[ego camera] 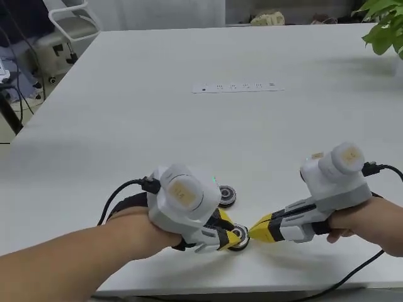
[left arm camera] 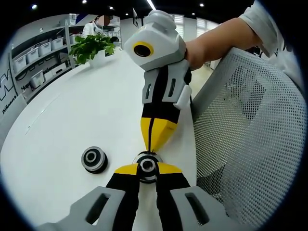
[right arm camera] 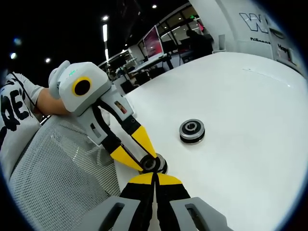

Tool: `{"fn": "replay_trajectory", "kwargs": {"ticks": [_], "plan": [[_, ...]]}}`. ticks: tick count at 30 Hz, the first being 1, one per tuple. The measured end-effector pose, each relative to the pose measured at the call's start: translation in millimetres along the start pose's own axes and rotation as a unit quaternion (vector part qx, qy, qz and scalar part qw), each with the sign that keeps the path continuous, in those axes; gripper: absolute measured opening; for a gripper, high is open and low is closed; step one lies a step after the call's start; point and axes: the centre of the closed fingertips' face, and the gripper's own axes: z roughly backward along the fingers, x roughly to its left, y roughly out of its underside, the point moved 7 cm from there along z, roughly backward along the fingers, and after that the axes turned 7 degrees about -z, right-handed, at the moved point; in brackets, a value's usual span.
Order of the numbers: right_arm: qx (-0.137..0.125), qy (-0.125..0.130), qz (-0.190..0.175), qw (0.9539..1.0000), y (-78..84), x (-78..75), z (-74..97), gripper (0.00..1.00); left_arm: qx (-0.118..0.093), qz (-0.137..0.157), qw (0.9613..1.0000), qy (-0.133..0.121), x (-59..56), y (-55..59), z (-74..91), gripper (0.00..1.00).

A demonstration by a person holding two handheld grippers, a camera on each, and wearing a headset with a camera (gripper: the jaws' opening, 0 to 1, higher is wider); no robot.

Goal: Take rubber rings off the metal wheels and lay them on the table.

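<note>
The wheel (left arm camera: 147, 166) is at the near edge of the surface (ego camera: 189, 126), pinched by the left tongs (ego camera: 232, 237). The right tongs (ego camera: 257, 228), pressed together, touch its rubber ring (right arm camera: 164, 166). Risk: tips holding no rubber would slip off, and a hard pull could drag the wheel over the edge. A second wheel (ego camera: 225, 194) lies nearby.

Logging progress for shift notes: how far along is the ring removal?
Done: nothing yet; both wheels wear dark rings. In hand: left gripper clamps one wheel, the shut right gripper touches its rim. Left: that ring, then the second wheel on the table.
</note>
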Motion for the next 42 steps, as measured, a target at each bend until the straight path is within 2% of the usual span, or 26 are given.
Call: {"fn": "replay_trajectory", "kwargs": {"ticks": [16, 34, 36, 38, 40, 42], "plan": [[-0.004, -0.007, -0.013, 0.9999, -1.1, 1.7, -1.2, 0.00, 0.002, 0.000, 1.0000, -0.001, -0.1, -0.4, -0.4, 0.07], [-0.010, -0.018, -0.001, 0.9998, -5.4, 3.6, -7.5, 0.00, 0.002, 0.001, 1.0000, -0.002, 0.4, -0.7, -0.3, 0.07], [-0.013, -0.022, -0.002, 0.9997, -6.9, 4.2, -7.4, 0.00, 0.001, 0.001, 1.0000, -0.002, 0.5, -0.6, -0.3, 0.07], [-0.028, -0.059, -0.016, 0.9978, -10.9, 14.0, -8.1, 0.00, -0.001, 0.002, 1.0000, -0.002, 0.7, -0.5, -0.6, 0.07], [-0.018, -0.035, 0.017, 0.9991, -11.4, 9.3, -8.2, 0.00, -0.001, 0.002, 1.0000, -0.002, 0.6, -0.5, -0.7, 0.07], [-0.018, -0.037, 0.008, 0.9991, -10.1, 9.8, -8.6, 0.00, -0.001, 0.002, 1.0000, -0.003, 0.6, -0.5, -0.9, 0.07]]}}
